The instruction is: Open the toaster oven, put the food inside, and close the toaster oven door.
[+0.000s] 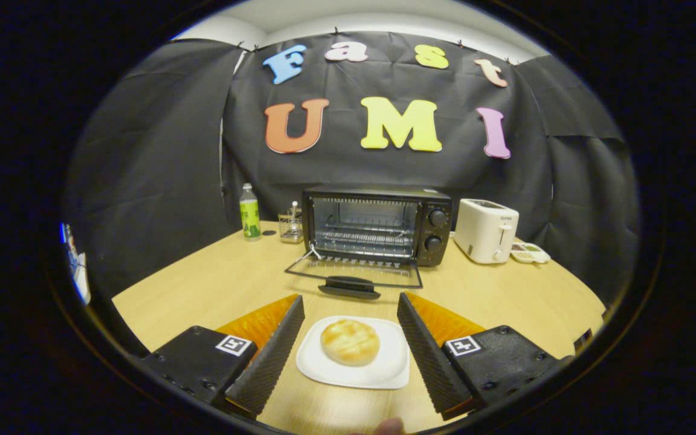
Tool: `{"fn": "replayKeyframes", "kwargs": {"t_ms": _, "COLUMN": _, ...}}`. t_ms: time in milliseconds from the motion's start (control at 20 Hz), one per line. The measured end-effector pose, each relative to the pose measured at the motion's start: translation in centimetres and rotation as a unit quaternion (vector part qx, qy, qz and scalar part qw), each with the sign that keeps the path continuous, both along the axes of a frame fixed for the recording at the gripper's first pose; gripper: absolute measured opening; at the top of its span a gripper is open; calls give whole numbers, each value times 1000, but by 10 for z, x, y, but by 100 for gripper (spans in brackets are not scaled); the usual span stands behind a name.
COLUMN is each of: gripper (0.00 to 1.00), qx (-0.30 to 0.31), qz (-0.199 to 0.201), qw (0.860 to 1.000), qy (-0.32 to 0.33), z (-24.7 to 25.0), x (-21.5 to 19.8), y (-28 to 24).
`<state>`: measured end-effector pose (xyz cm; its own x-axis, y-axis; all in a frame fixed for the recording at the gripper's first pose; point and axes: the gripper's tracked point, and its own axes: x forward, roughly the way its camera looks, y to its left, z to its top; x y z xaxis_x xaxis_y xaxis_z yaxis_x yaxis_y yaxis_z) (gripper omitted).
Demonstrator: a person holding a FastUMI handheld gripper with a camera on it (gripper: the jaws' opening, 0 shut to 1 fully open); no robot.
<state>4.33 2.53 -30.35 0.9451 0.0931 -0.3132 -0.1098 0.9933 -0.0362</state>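
A black toaster oven (378, 225) stands at the back of the wooden table, its glass door (354, 273) folded down flat toward me, the wire rack inside bare. A round golden bun (350, 342) lies on a white square plate (384, 374) on the table. My gripper (351, 299) is open, its two fingers spread wide on either side of the plate, with the bun between them and touched by neither. The fingertips (295, 305) reach almost to the door's handle (348, 286).
A white toaster (486, 230) stands right of the oven, with a small dish (529, 252) beside it. A green-labelled bottle (250, 212) and a small wire holder (291, 225) stand to the oven's left. Black cloth walls close in the table.
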Motion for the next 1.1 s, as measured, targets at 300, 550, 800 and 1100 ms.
{"fn": "replayKeyframes", "kwargs": {"t_ms": 300, "gripper": 100, "qx": 6, "qz": -13, "qw": 998, "qy": 60, "z": -45, "x": 8, "y": -2}}
{"fn": "replayKeyframes", "kwargs": {"t_ms": 550, "gripper": 100, "qx": 33, "qz": -30, "qw": 993, "qy": 111, "z": -73, "x": 18, "y": -3}}
{"fn": "replayKeyframes", "kwargs": {"t_ms": 800, "gripper": 100, "qx": 47, "qz": -41, "qw": 988, "qy": 143, "z": -90, "x": 22, "y": -1}}
{"fn": "replayKeyframes", "kwargs": {"t_ms": 1100, "gripper": 86, "qx": 66, "qz": -38, "qw": 987, "qy": 142, "z": -90, "x": 29, "y": -4}}
